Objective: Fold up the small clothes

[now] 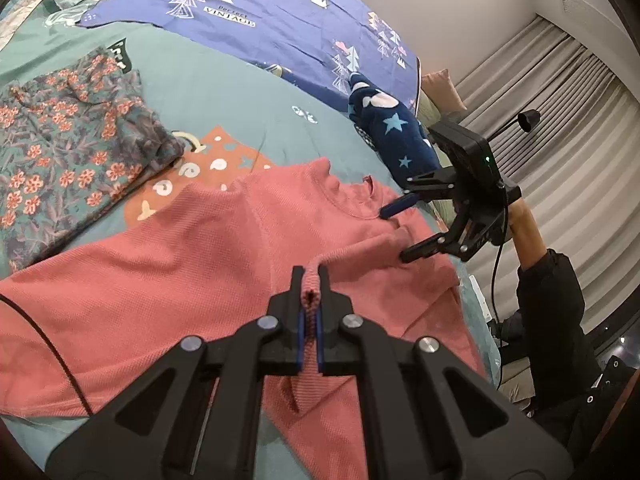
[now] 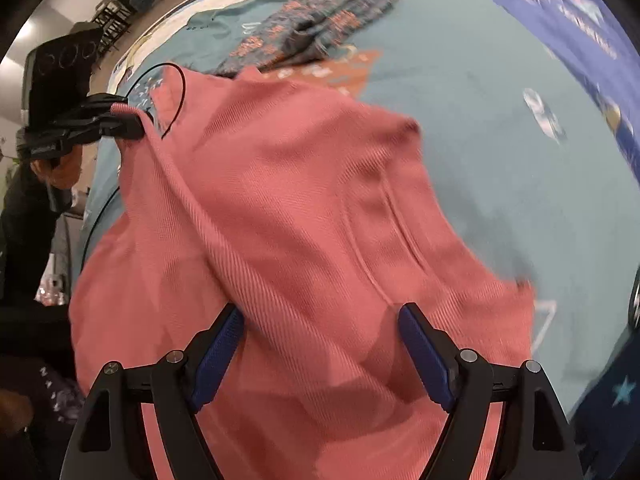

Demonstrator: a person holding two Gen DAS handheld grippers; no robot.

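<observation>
Item: pink top (image 1: 168,280), spread on a teal bedsheet (image 1: 224,92), long axis running from the hem near the left gripper (image 1: 311,280) toward the collar by the right gripper (image 1: 394,236). Left gripper was clamped on a pinched ridge of the top's fabric (a folded edge, apparently a sleeve). Right gripper had its jaws wide apart just over the shoulder area, nothing between the pads, so the left sat nearer the next fold. Also on the bed: floral garment (image 1: 68,140), folded, well apart; navy star-print garment (image 1: 396,136) beyond the collar; blue printed cover (image 1: 272,12). Room: pleated curtains (image 1: 560,120), plain wall.
</observation>
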